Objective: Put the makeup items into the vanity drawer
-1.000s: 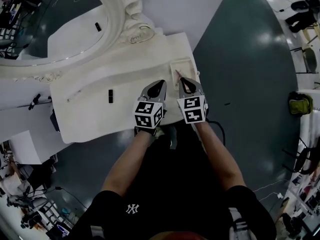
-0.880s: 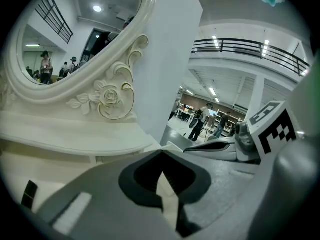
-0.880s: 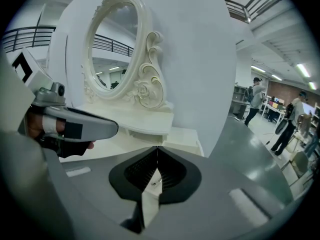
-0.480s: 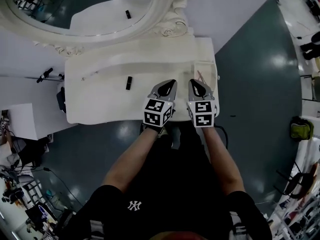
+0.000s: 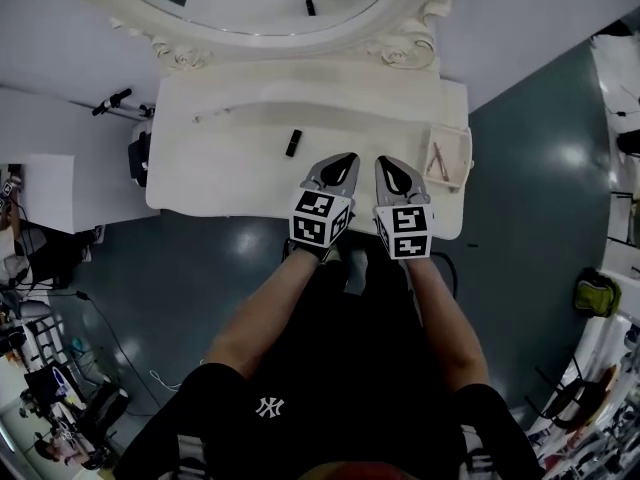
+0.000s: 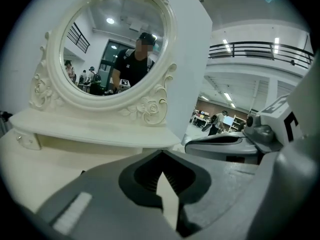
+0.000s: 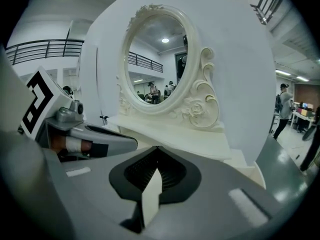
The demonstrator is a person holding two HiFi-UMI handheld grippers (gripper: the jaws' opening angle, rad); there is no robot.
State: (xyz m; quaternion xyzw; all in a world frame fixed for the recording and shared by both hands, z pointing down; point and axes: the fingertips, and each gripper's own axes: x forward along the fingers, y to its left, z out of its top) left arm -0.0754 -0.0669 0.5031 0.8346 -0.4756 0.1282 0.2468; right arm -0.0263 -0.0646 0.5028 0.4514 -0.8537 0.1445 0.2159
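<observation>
Forearms stretch forward side by side; the left tool [image 5: 348, 157] and right tool [image 5: 383, 161], both closed and empty, hover above the worktop [image 5: 220, 168]. The black shirt [image 5: 340, 388] shows an NY logo [image 5: 265, 409].

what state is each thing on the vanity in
left tongs: shut, empty
right tongs: shut, empty
drawer: open, sticks inside
black tube: lying on tabletop, outside drawer
pale stick: lying on tabletop
</observation>
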